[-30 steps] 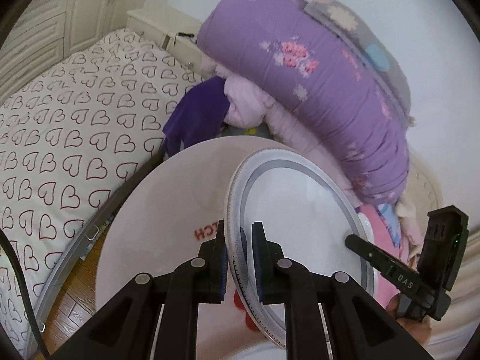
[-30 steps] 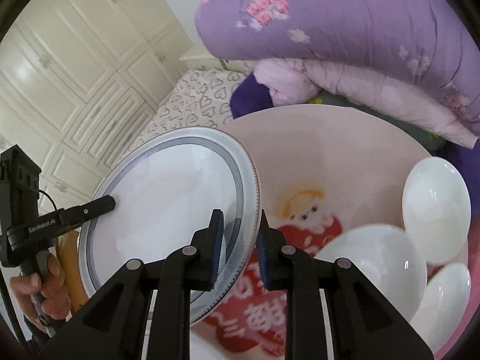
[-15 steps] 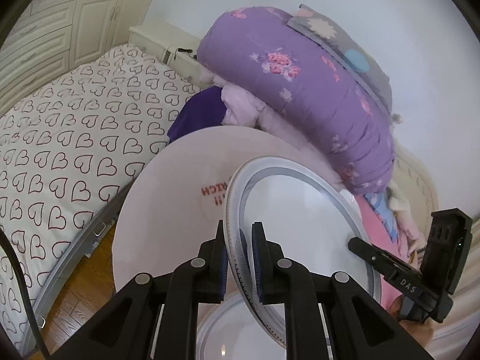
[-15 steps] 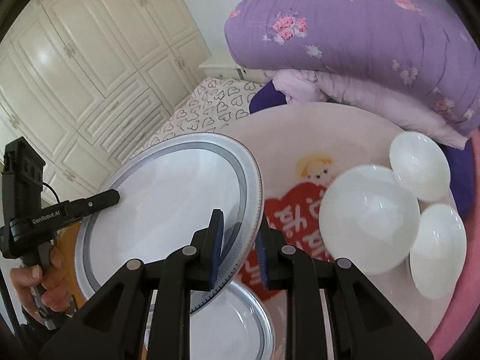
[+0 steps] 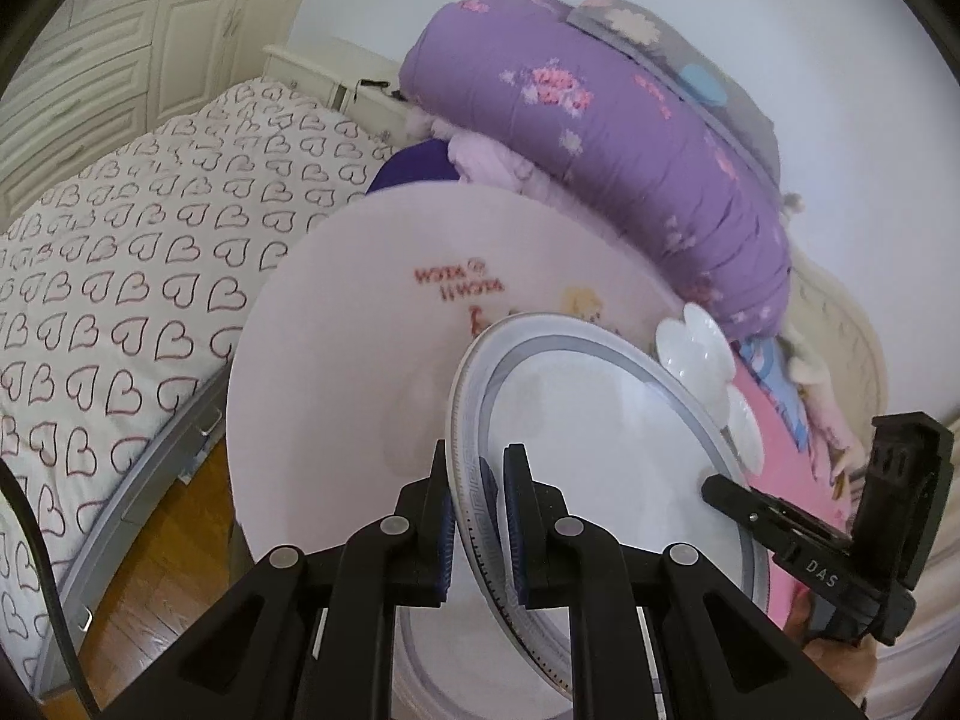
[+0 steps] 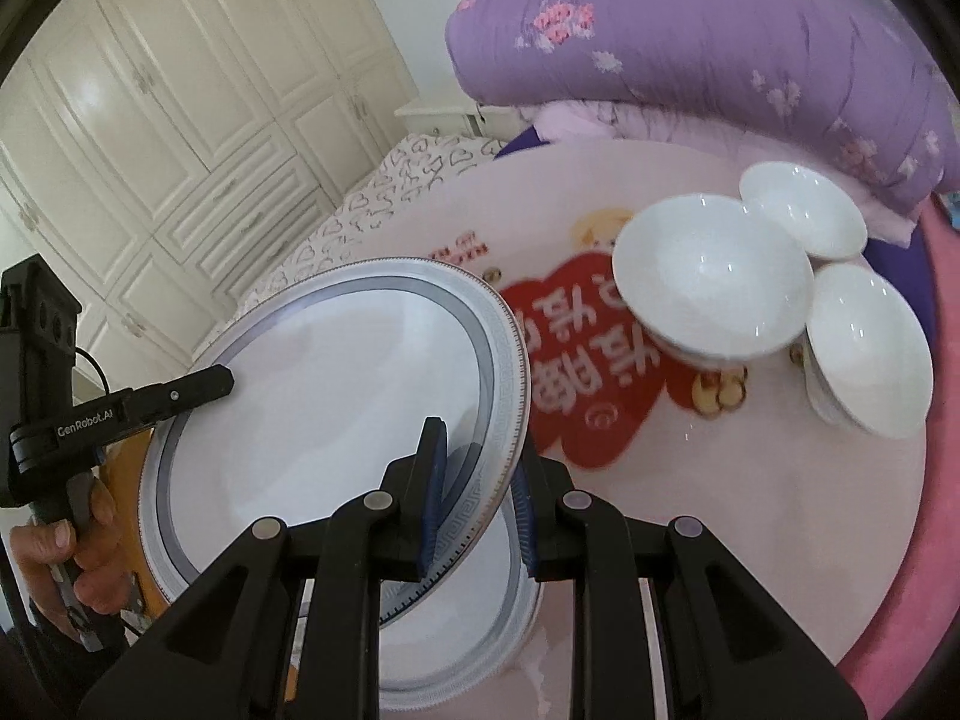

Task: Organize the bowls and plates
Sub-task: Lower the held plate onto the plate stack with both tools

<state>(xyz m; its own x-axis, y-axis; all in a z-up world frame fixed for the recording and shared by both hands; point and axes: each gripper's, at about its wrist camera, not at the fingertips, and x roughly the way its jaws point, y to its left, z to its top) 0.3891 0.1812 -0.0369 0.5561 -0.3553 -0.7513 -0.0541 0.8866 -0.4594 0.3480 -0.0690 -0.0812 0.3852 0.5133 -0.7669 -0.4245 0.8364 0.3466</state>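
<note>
- Two grippers, the left gripper (image 5: 477, 516) and the right gripper (image 6: 480, 501), each clenched opposite rims of one tilted plate (image 6: 324, 420), held above a second plate (image 6: 474, 618) on the round table (image 6: 780, 510).
- Uneven lowering could let the plate slip or chip on the lower one.
- Three bowls (image 6: 711, 282) stood near, on the right; a sideways swing might knock them.

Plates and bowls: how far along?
Done: one grey-rimmed plate lies flat on the round table.
In hand: left gripper and right gripper both clamp a second plate above it.
Left: setting it down; three white bowls sit unstacked.
</note>
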